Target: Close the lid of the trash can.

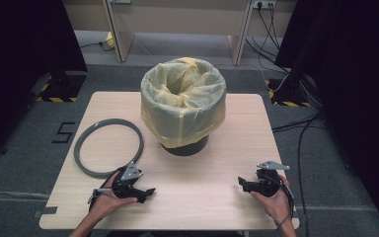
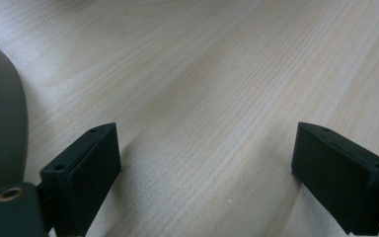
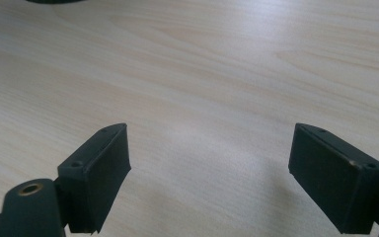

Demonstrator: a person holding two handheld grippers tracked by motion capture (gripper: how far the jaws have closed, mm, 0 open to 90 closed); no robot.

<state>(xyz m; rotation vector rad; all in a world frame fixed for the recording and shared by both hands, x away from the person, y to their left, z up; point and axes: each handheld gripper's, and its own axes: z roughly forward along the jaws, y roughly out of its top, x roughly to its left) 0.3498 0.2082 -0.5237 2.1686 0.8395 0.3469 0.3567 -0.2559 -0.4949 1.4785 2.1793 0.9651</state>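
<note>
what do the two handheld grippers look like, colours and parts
Both the left gripper and right gripper are black, each topped by a grey three-cornered plate, with a black cable trailing back. Their jaws are flat rectangular black blocks with small screw holes. Forearms are sleeveless.

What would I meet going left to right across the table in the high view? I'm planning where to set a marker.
Grey ring → left gripper → bin lined with a yellow bag → right gripper, all on the wooden table.

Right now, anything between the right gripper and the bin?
No. In the high view, only bare table lies between the right gripper and the lined bin.
</note>
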